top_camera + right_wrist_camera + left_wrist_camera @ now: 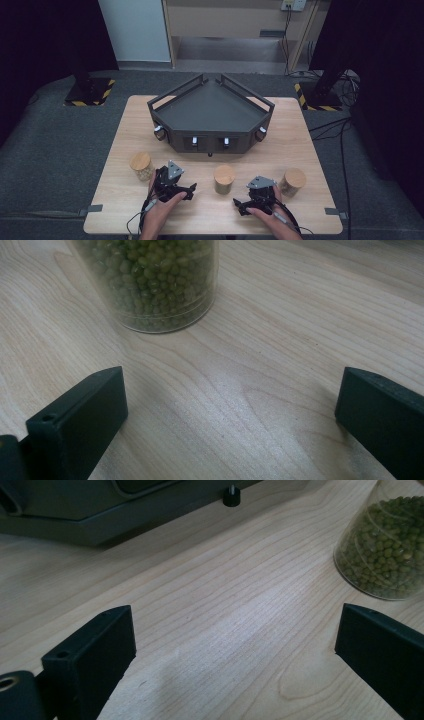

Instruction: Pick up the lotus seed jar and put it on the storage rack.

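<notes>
Both hands sit low in the high view. Left gripper (191, 189) bottom centre-left, right gripper (237, 204) bottom centre-right, tips turned inward toward each other. Both released: jaws spread wide over bare wood, nothing between them in either gripper view.

Target looks like the clear cylindrical jar of green beans with a round wooden lid (224, 179), upright, centre-low in the frame, between the two grippers and just above them. Left gripper view: jar (385, 545) upper right, off the jaw line. Right gripper view: jar (155, 282) upper left, also off-line. Either gripper could take it; the right looks marginally nearer.

Flanking: pale-filled wooden-lidded jar (142, 166) left, another wooden-lidded jar (292, 181) just beside the right hand — tight there.

Further up: dark grey angular tray with railed edges (172, 104), open wooden table (125, 125) around it.
</notes>
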A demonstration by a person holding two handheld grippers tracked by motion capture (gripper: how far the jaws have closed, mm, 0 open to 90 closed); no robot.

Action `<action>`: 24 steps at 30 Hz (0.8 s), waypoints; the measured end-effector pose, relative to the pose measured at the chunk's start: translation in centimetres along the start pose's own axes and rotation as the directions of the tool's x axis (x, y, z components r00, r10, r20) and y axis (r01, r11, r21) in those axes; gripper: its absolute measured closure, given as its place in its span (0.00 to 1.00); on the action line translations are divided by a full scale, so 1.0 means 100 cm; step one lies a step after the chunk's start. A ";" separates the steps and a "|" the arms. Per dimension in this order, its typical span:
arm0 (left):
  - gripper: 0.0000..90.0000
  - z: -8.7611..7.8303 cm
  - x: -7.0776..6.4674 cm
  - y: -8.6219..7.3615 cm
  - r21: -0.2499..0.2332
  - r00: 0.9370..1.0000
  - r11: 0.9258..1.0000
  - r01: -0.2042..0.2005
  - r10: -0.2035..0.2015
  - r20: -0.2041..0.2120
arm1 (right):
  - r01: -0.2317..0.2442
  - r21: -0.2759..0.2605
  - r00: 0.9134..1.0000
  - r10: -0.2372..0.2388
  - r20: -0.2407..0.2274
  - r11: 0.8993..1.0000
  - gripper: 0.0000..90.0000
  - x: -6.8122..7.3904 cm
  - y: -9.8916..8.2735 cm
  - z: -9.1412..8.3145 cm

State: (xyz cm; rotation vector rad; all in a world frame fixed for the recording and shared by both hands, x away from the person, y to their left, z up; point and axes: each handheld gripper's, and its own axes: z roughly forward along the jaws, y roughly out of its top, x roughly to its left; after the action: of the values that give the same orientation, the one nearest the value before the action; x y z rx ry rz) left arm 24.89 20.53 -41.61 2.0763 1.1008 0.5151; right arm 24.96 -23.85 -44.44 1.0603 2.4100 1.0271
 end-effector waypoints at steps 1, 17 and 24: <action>0.02 0.000 0.000 0.000 0.000 1.000 1.000 0.000 0.000 0.000 | 0.000 0.000 1.000 0.000 0.000 1.000 0.01 0.000 0.000 0.000; 0.02 -0.023 0.008 0.003 -0.043 1.000 0.999 0.001 -0.002 -0.027 | 0.000 0.000 1.000 0.000 0.000 1.000 0.01 0.000 0.000 0.000; 0.02 -0.030 0.012 0.006 -0.060 0.999 0.998 0.002 -0.004 -0.036 | 0.000 0.000 1.000 0.000 0.000 1.000 0.01 0.000 0.000 0.000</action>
State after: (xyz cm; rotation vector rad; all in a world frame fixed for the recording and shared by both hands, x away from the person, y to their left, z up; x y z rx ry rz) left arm 23.99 22.55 -39.11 2.0207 1.0960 0.5792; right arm 24.95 -23.85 -44.44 1.0600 2.4096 1.0270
